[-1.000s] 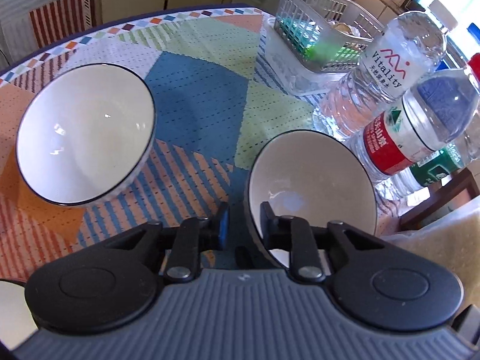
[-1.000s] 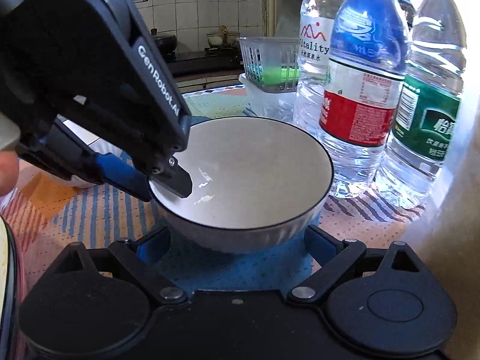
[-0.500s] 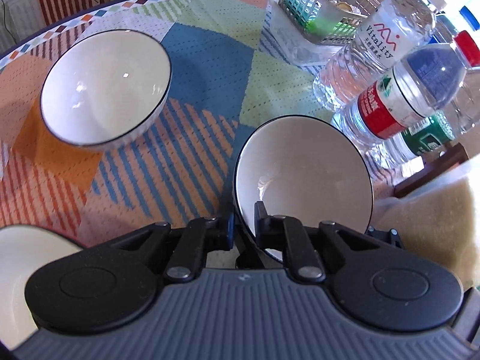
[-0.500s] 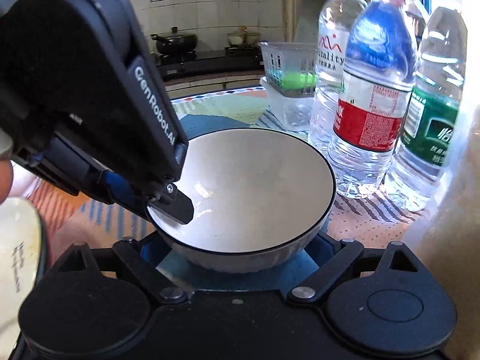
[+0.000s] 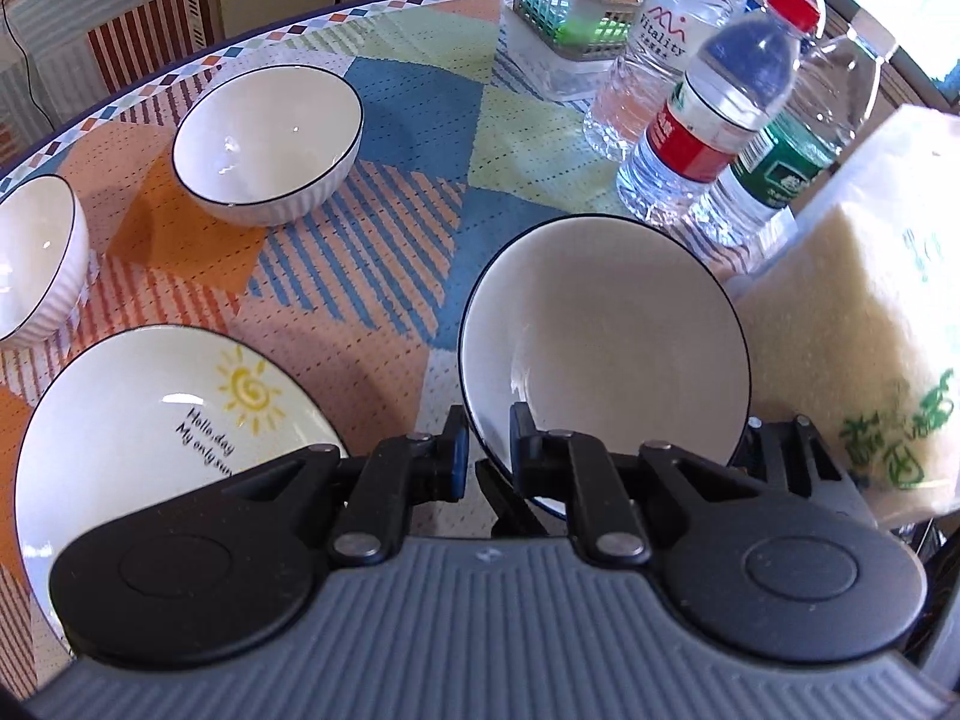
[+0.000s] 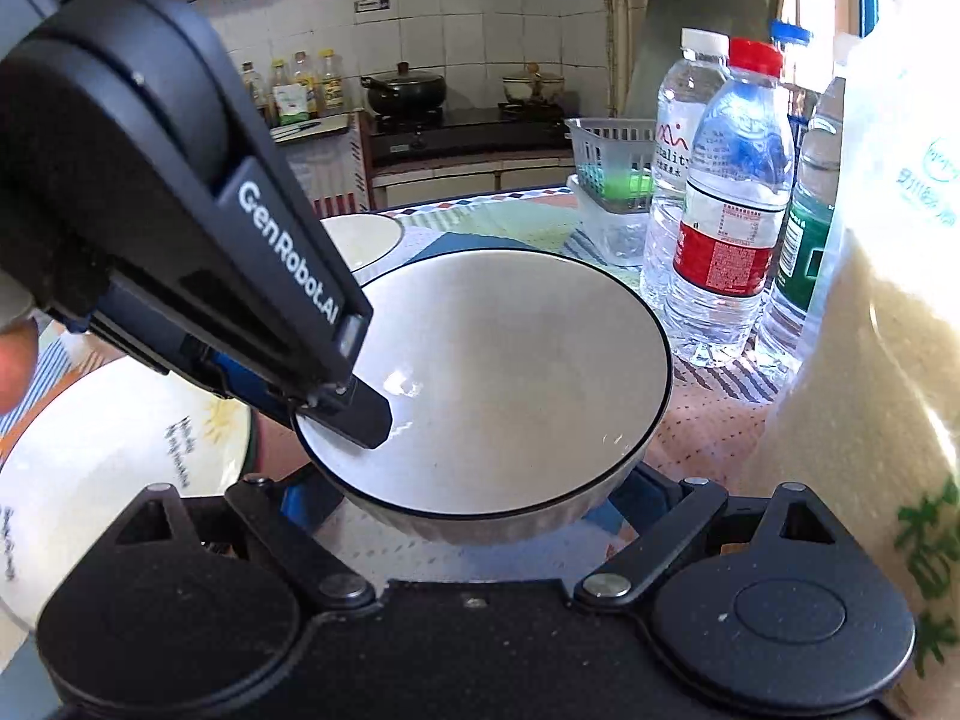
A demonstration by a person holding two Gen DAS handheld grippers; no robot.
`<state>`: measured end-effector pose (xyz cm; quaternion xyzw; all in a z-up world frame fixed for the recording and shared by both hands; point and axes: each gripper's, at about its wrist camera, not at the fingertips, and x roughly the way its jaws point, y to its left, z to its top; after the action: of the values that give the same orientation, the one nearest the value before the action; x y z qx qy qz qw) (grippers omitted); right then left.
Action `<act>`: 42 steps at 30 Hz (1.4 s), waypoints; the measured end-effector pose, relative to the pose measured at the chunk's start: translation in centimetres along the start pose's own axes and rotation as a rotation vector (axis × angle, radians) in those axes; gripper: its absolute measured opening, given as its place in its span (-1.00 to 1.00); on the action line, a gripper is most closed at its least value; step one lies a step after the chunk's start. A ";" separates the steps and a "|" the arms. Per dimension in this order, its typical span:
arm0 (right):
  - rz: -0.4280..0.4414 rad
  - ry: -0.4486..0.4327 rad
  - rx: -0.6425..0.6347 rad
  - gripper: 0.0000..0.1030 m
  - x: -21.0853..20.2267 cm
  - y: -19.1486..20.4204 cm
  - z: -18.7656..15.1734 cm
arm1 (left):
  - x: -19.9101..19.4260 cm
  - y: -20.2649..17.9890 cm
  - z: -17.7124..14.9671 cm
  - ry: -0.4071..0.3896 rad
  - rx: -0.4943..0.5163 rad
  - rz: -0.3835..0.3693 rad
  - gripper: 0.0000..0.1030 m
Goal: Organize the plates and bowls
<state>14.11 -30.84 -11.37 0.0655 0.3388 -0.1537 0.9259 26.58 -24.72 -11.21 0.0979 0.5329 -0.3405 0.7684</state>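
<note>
A white bowl with a dark rim (image 5: 606, 336) hangs tilted above the patterned tablecloth. My left gripper (image 5: 485, 444) is shut on its near rim, one finger inside and one outside. In the right wrist view the same bowl (image 6: 510, 372) sits between the wide-spread fingers of my right gripper (image 6: 474, 498), whose blue pads lie against its lower wall. The left gripper (image 6: 354, 414) reaches in from the upper left. Two more white bowls (image 5: 267, 144) (image 5: 30, 258) stand on the cloth at the left. A white plate with a sun drawing (image 5: 150, 420) lies near the front left.
Three water bottles (image 5: 714, 114) stand close to the right of the held bowl. A grey basket (image 5: 570, 0) sits on a clear box behind them. A bag of rice (image 5: 858, 348) crowds the right side. The round table's edge (image 5: 180, 66) curves along the far left.
Both grippers have risen and drawn back from the bottles, carrying the bowl off the cloth. The sun plate and a second standing bowl have come into the left wrist view.
</note>
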 end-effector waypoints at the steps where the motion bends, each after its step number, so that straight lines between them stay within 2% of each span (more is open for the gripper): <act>1: 0.001 -0.002 -0.009 0.86 -0.4 0.1 -0.4 | -0.1 0.0 -0.3 0.003 0.002 0.003 -0.76; 8: 0.042 0.023 -0.043 0.86 -0.8 1.1 -1.6 | 0.6 0.3 -2.0 0.046 0.005 0.047 -0.76; 16: 0.071 0.053 -0.041 0.86 0.4 1.4 -2.5 | 2.0 0.9 -2.3 0.077 0.007 0.078 -0.75; 25: 0.081 0.109 -0.022 0.85 2.2 1.2 -2.6 | 3.0 1.3 -2.8 0.075 0.011 0.071 -0.74; 28: 0.030 0.159 -0.051 0.86 2.2 1.7 -2.3 | 3.0 1.1 -2.6 0.108 0.015 0.076 -0.73; 31: -0.022 0.224 -0.100 0.86 1.2 2.4 -2.4 | 2.9 0.8 -2.3 0.148 0.038 0.070 -0.61; 33: -0.016 0.236 -0.085 0.86 -0.1 2.3 -2.4 | 2.1 0.9 -2.2 0.146 0.053 0.063 -0.51; 37: 0.042 0.210 -0.014 0.86 -3.5 1.5 -1.9 | -0.4 1.6 -1.6 0.121 0.046 0.016 -0.24; 42: 0.115 0.102 0.040 0.86 -6.7 0.9 0.0 | -3.1 3.3 -0.4 0.074 0.045 -0.007 -0.21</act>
<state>9.58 -28.37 -7.03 0.1110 0.3782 -0.1035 0.9132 27.75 -20.73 -9.38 0.1257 0.5538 -0.3512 0.7444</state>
